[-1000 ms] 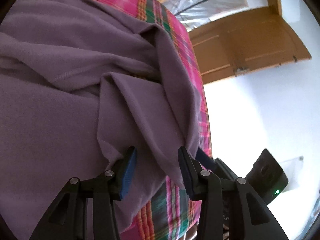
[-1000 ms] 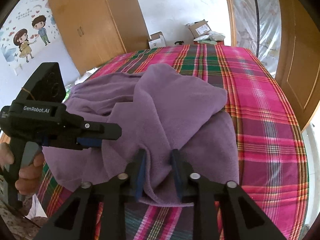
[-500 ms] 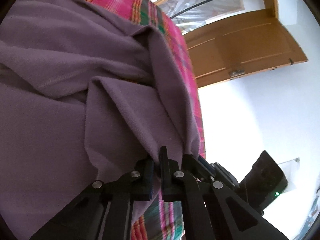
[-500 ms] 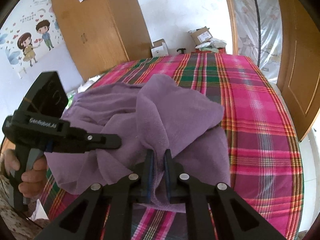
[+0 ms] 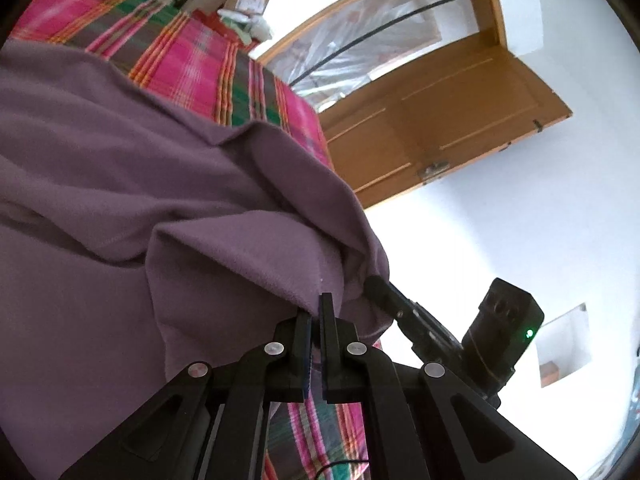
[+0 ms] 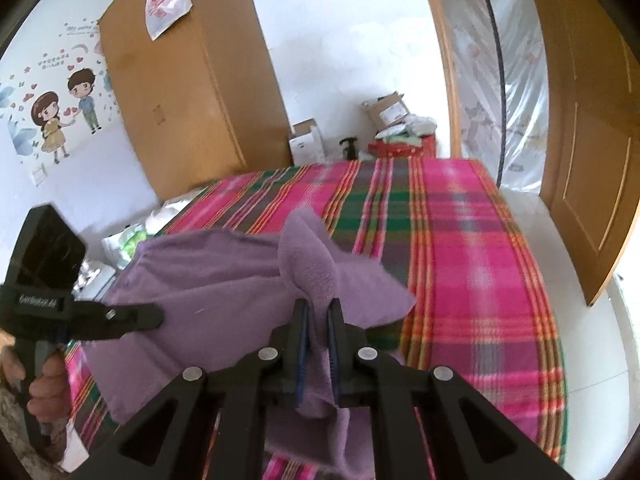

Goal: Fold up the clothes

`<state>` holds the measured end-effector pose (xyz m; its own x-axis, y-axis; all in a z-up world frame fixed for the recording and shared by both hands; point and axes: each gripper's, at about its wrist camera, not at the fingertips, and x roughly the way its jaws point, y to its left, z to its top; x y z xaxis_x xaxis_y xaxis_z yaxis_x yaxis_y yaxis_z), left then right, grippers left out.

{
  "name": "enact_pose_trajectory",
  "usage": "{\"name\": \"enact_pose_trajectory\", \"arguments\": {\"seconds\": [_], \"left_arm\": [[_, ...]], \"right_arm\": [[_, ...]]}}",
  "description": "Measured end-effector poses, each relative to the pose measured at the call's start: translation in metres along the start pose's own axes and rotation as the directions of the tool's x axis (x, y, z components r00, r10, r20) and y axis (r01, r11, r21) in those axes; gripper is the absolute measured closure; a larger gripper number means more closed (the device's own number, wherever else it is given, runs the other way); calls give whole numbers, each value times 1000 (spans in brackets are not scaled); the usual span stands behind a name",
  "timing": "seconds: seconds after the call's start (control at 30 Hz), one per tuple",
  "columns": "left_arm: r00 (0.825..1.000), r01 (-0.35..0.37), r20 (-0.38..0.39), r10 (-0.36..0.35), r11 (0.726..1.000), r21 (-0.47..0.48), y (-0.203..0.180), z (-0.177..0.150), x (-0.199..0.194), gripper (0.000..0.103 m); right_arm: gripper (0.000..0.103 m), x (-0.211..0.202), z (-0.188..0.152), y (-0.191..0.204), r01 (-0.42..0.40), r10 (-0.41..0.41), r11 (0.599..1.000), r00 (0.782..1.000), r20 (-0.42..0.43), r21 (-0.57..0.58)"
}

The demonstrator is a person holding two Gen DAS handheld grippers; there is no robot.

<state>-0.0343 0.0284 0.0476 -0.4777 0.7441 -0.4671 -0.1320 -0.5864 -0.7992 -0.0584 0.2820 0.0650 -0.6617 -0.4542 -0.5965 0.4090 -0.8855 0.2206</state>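
Observation:
A purple fleece garment (image 6: 224,276) lies crumpled on a bed with a pink, green and orange plaid cover (image 6: 460,240). My left gripper (image 5: 316,312) is shut on the garment's near edge (image 5: 248,264), which hangs from the jaws. The right gripper (image 6: 318,308) pinches another fold of the same fleece, a tuft standing up between its pads and cloth trailing below. In the right wrist view the left gripper (image 6: 152,316) reaches in from the left, held by a hand (image 6: 44,392). The left wrist view shows the right gripper's fingers (image 5: 384,292) at the fleece just to the right.
A wooden wardrobe (image 6: 192,92) stands beyond the bed's far left corner. Cardboard boxes (image 6: 386,108) and clutter sit past the far end. An open wooden door (image 6: 588,128) and a plastic-covered doorway (image 6: 492,80) are on the right. White floor runs beside the bed.
Both grippers closed on the fleece edge, then rose, lifting the cloth off the bed. More of the room beyond the bed has come into view.

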Motion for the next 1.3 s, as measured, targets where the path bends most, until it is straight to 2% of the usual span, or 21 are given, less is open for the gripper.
{"name": "enact_pose_trajectory", "arguments": {"seconds": [0.17, 0.33, 0.7, 1.1, 1.3], "left_arm": [[999, -18, 34, 18, 1000, -4, 9, 1, -23, 100], [997, -50, 63, 51, 999, -22, 22, 5, -27, 100], [998, -53, 19, 53, 999, -9, 31, 2, -16, 100], [998, -66, -22, 66, 998, -5, 29, -10, -22, 100], [997, -65, -40, 65, 998, 5, 27, -15, -23, 100]], "right_arm": [[94, 12, 21, -15, 49, -50, 999, 998, 36, 18], [94, 29, 41, -30, 80, -82, 996, 995, 52, 26], [94, 77, 69, -72, 169, -171, 984, 985, 29, 60], [93, 125, 71, -111, 243, -239, 964, 970, -53, 104], [91, 132, 68, -121, 269, -259, 959, 960, -110, 87]]}}
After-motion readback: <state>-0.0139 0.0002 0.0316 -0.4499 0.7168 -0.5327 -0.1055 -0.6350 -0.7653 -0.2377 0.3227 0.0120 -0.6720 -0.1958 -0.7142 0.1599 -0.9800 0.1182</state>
